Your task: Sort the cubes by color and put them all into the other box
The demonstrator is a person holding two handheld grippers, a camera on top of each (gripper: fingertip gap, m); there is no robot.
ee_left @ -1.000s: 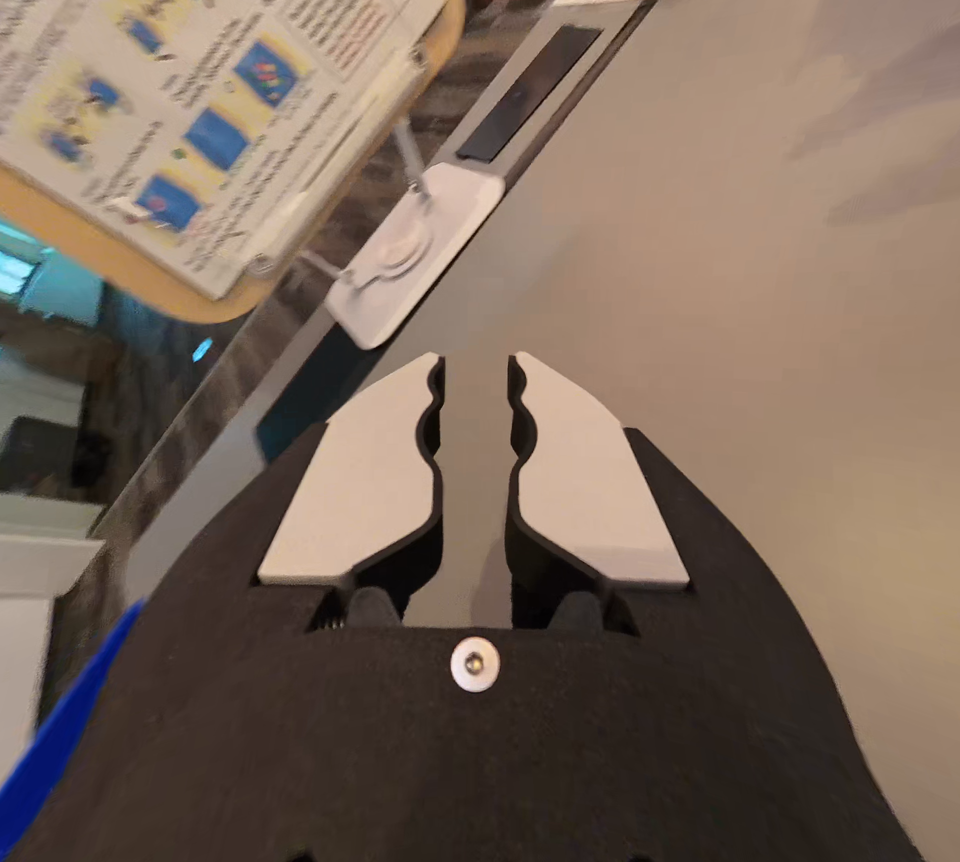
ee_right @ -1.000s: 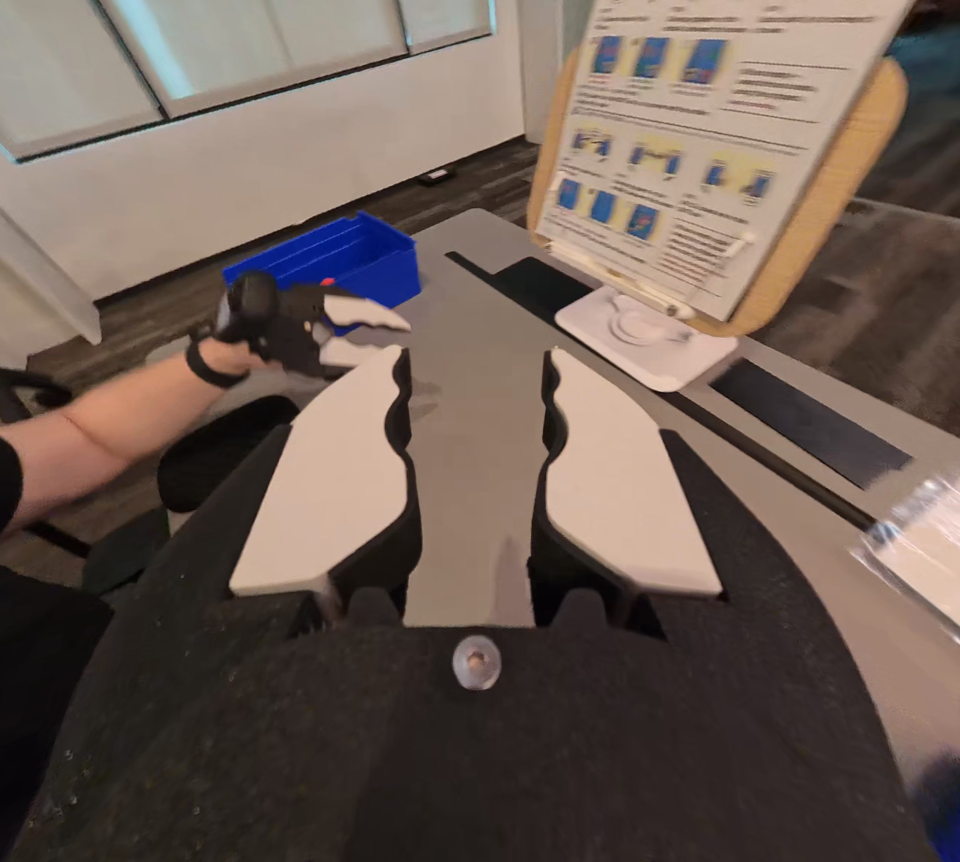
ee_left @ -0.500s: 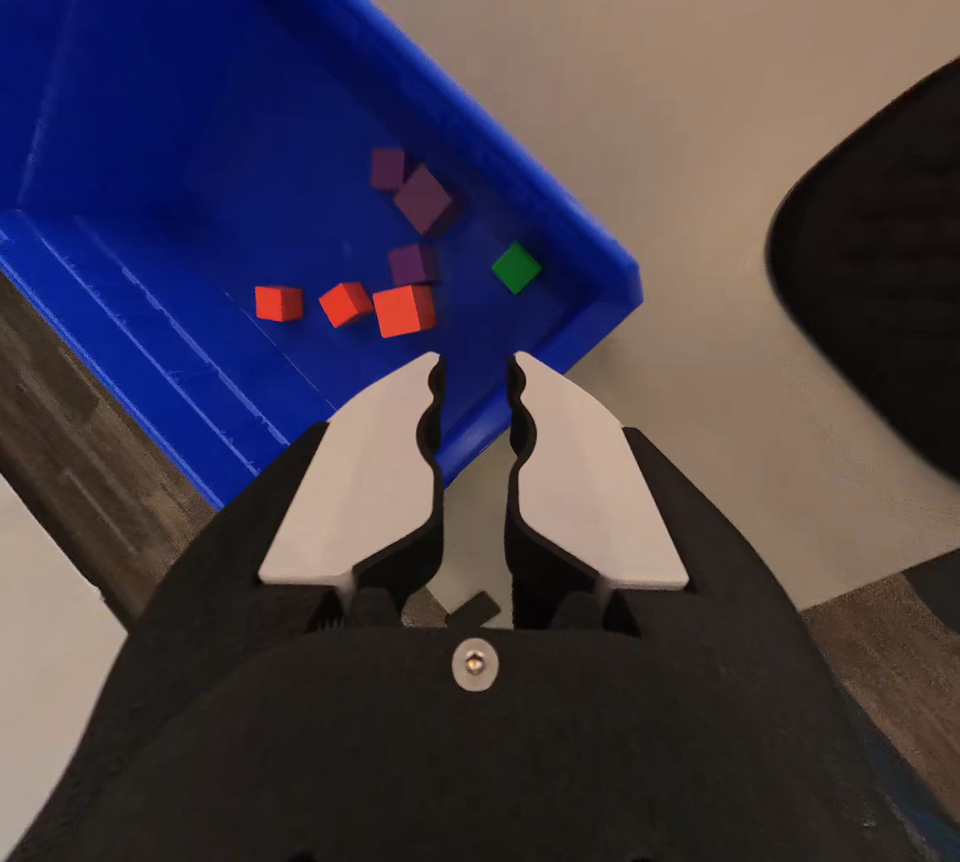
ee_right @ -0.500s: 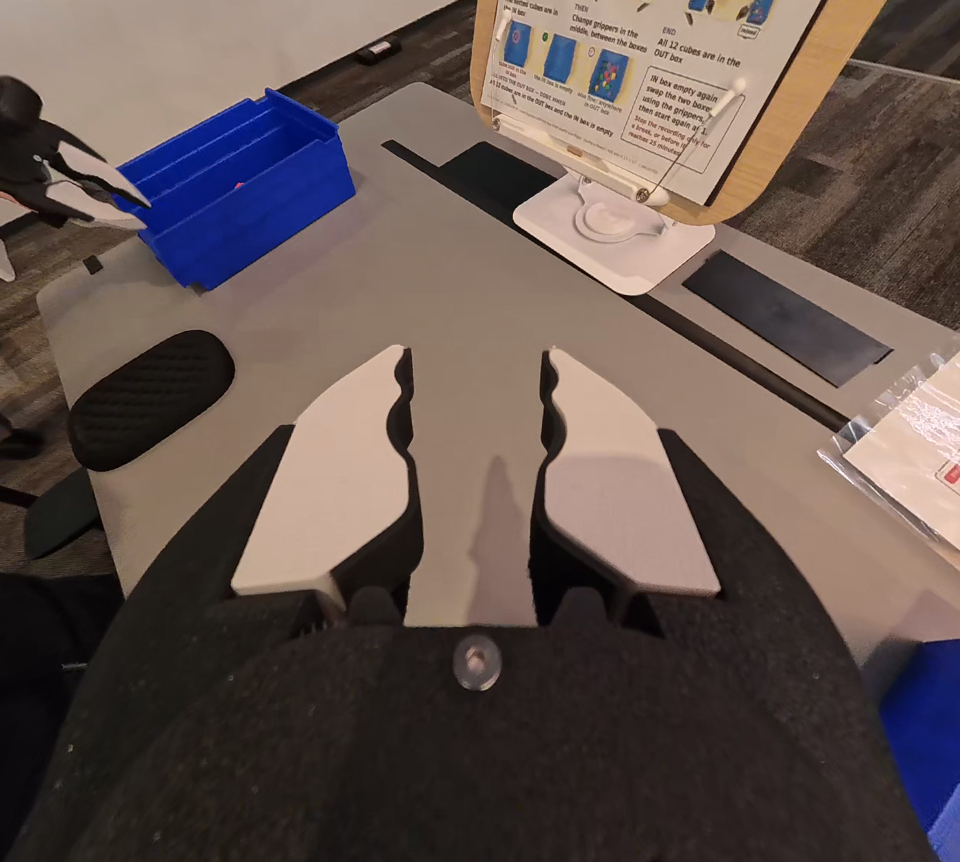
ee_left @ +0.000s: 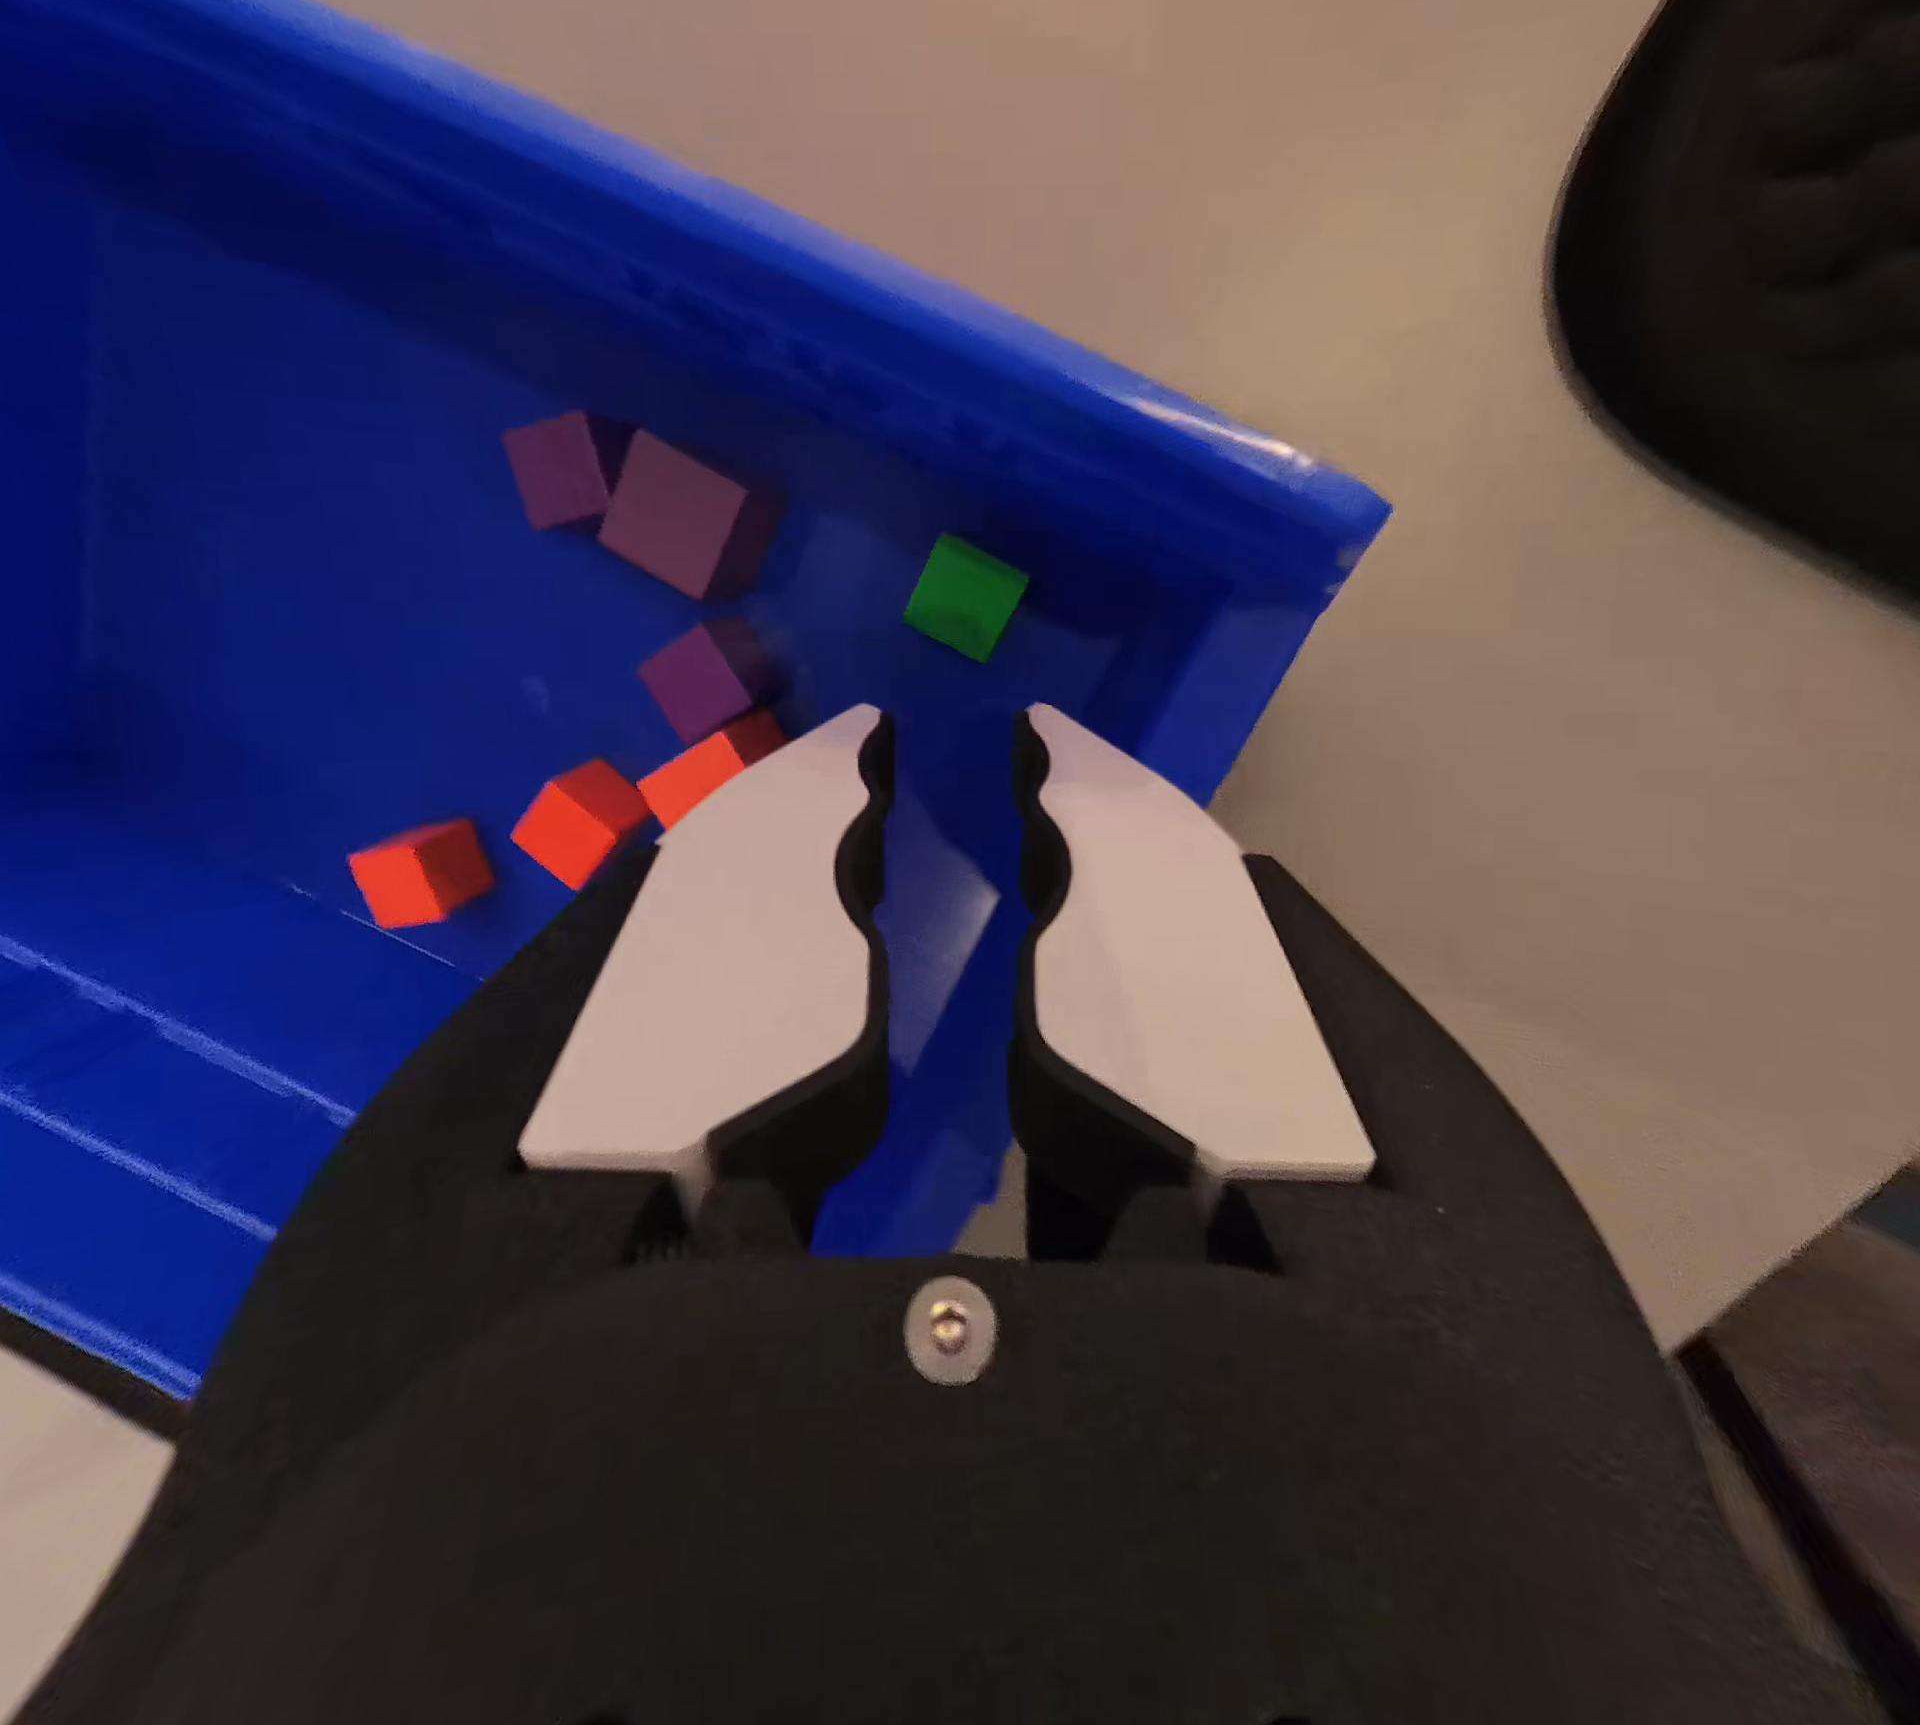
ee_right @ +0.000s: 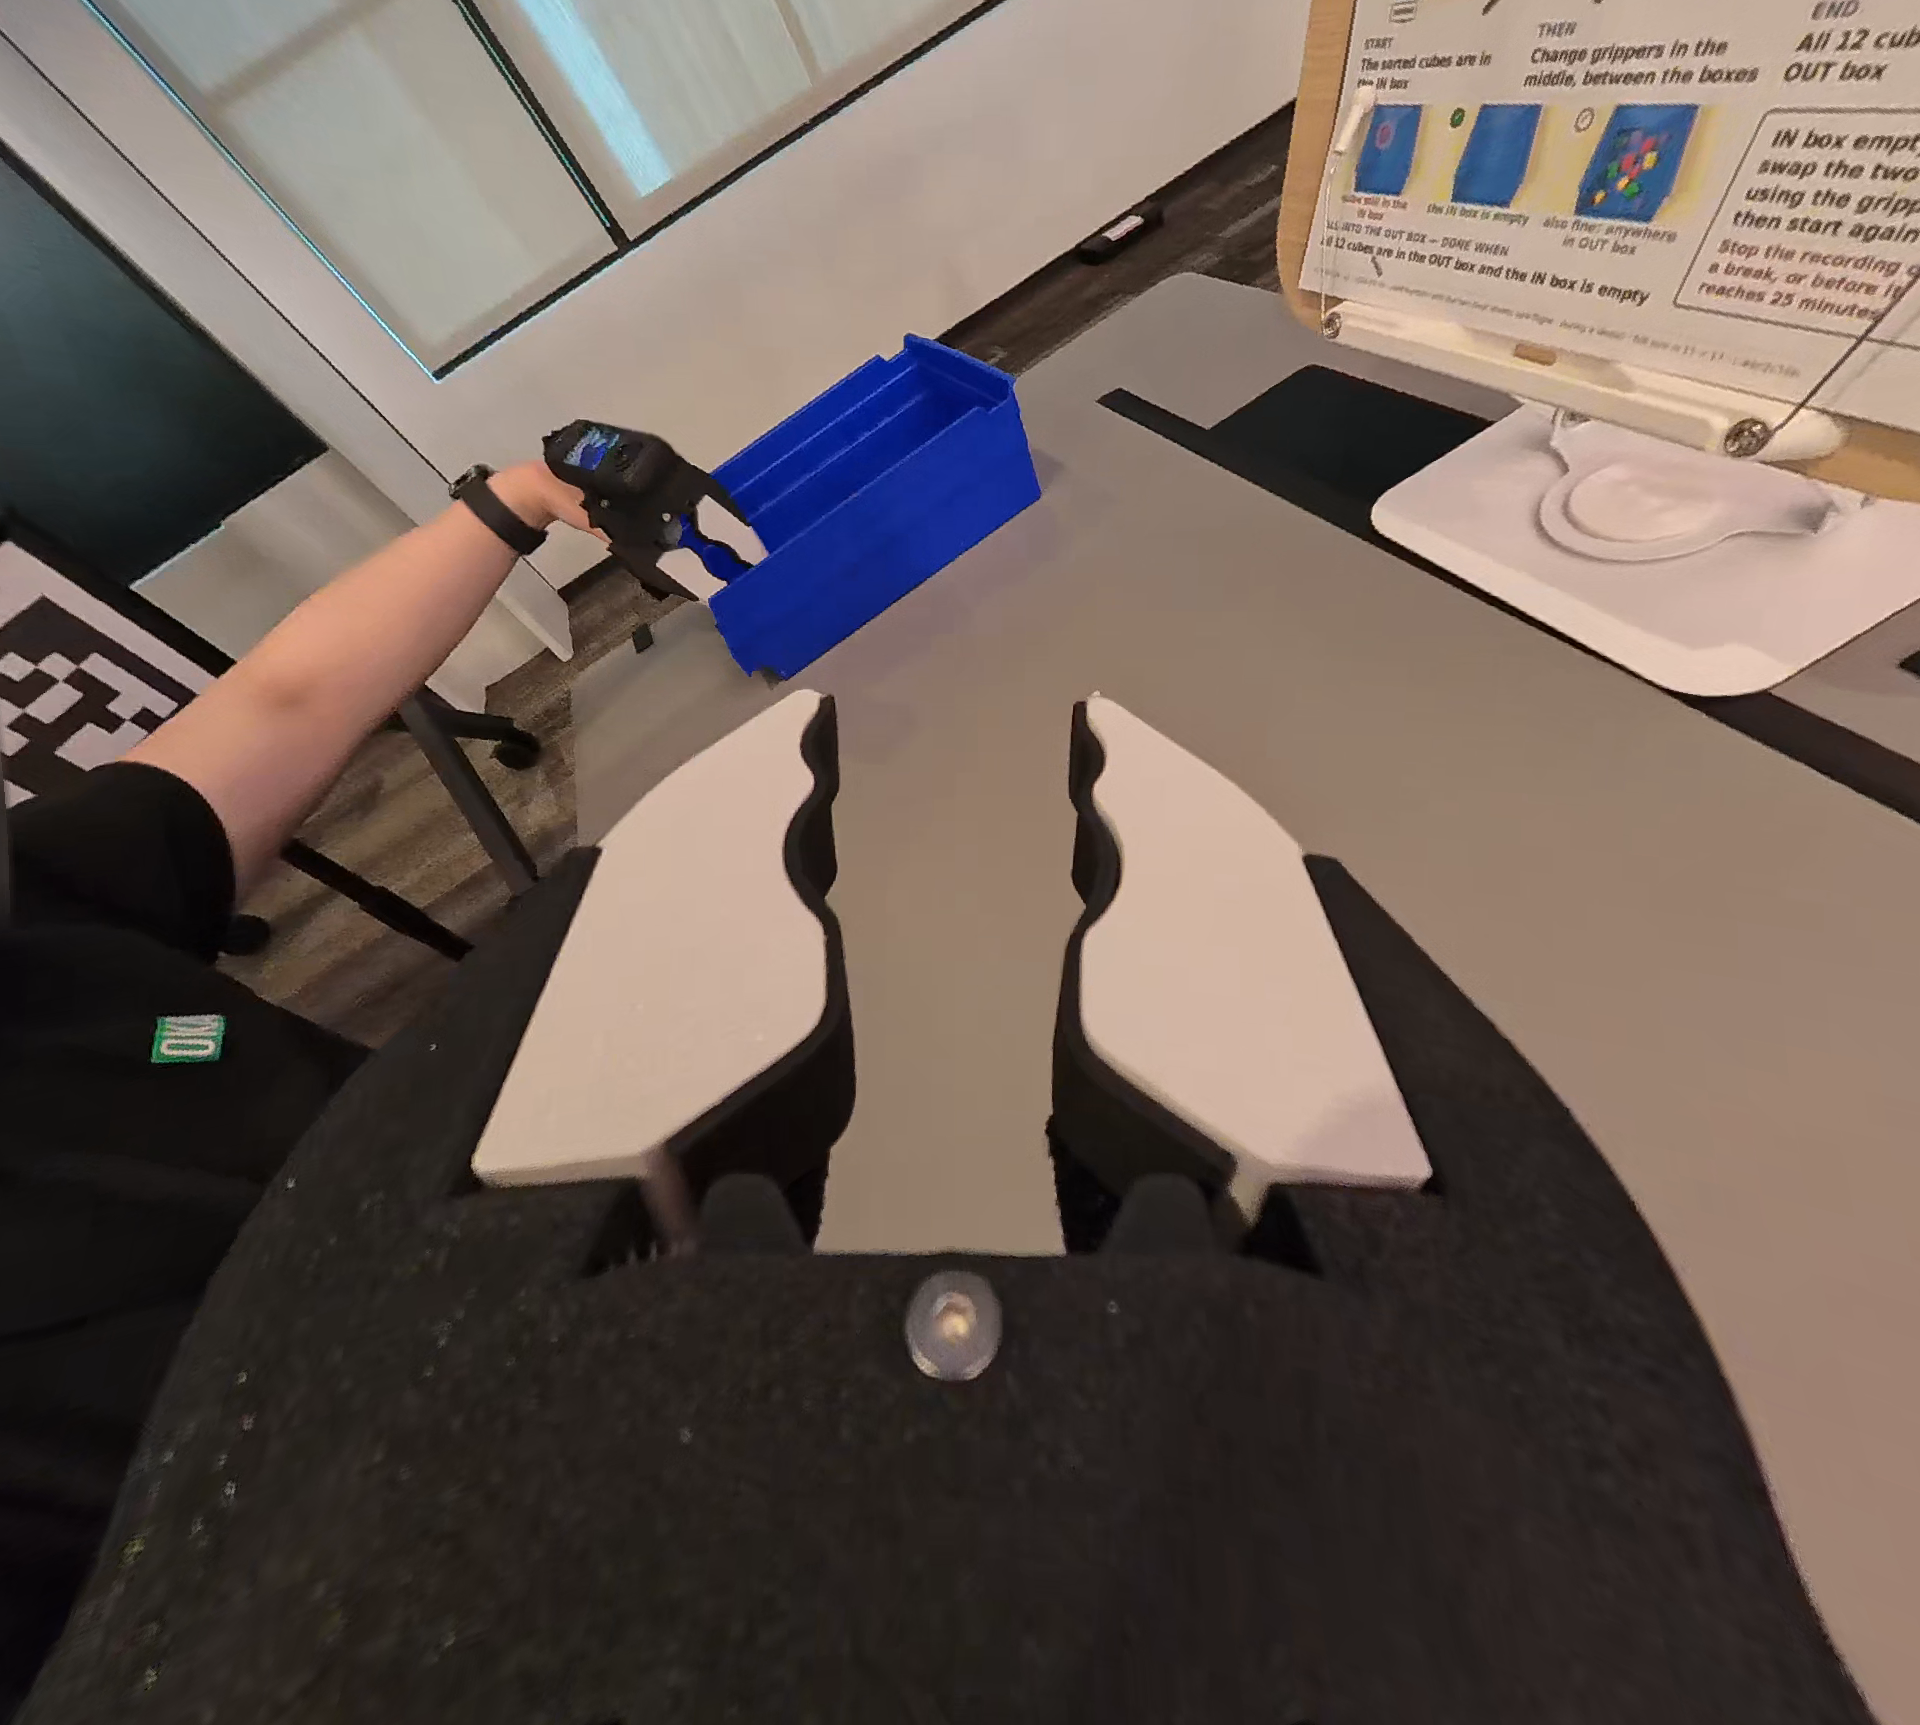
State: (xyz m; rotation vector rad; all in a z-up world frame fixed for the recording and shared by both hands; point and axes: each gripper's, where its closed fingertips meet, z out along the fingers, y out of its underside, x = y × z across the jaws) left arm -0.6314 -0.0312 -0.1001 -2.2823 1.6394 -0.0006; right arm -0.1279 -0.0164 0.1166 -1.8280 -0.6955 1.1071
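A blue box [ee_left: 935,387] lies under my left gripper [ee_left: 951,719], which hangs open and empty over its near corner. Inside are three red cubes [ee_left: 421,870], three purple cubes [ee_left: 675,512] and one green cube [ee_left: 964,597]. The left finger covers part of one red cube [ee_left: 696,776]. The green cube lies just beyond the fingertips. In the right wrist view my right gripper [ee_right: 951,704] is open and empty above the grey table [ee_right: 1351,740]. The same blue box [ee_right: 883,501] stands far off at the table's left end, with the left gripper [ee_right: 717,548] dipping into it.
A black padded rest [ee_left: 1766,221] lies on the table right of the box. An instruction board on a white stand [ee_right: 1621,532] stands at the right rear, with a black strip [ee_right: 1330,428] beside it. The person's arm [ee_right: 343,667] reaches in from the left.
My left gripper swung from the instruction board to above the blue box, then dropped closer over its near corner. My right gripper stayed open over the table while its view tilted.
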